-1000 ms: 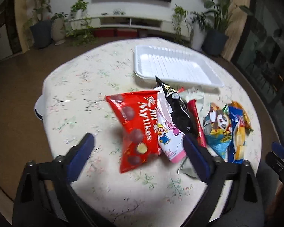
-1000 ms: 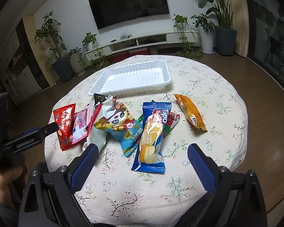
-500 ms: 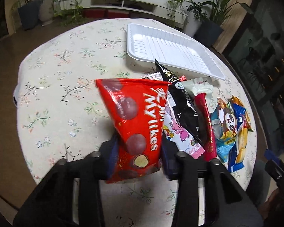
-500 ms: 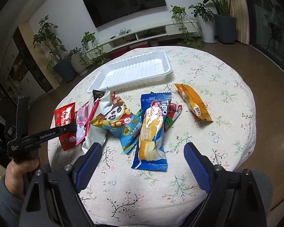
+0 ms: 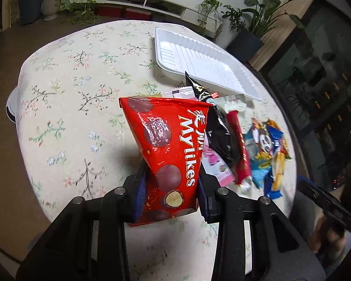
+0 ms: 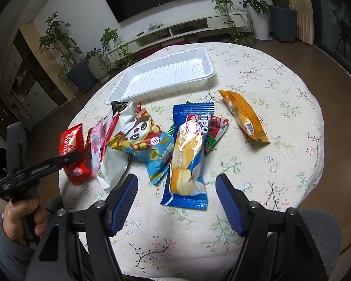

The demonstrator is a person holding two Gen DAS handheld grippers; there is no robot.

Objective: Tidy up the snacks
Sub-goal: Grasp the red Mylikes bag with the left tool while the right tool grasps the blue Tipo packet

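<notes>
In the left wrist view, the left gripper point(image 5: 170, 194) pinches the lower end of a red Mylikes bag point(image 5: 167, 149) between its two blue pads. The rest of the bag stands up over the floral tablecloth point(image 5: 70, 107). To the right of it lie a pink packet point(image 5: 218, 167), a black packet point(image 5: 218, 135) and a red stick packet point(image 5: 239, 145), each overlapping the next, and further right a blurred panda snack bag point(image 5: 261, 149). At the far side is a white tray point(image 5: 199, 61); nothing lies in it.

In the right wrist view, the right gripper point(image 6: 176, 199) is spread wide, with nothing between its fingers, near the front edge of the table. Just beyond it lies a blue Tipo packet point(image 6: 188, 154), partly over a red and green packet point(image 6: 214, 132). An orange packet point(image 6: 244, 117) lies apart at the right. The panda snack bag point(image 6: 145, 142) is left of the blue one. The white tray point(image 6: 166, 76) at the far side holds nothing. At the left, the red Mylikes bag point(image 6: 73, 151) looks blurred in the left gripper point(image 6: 74, 156).
</notes>
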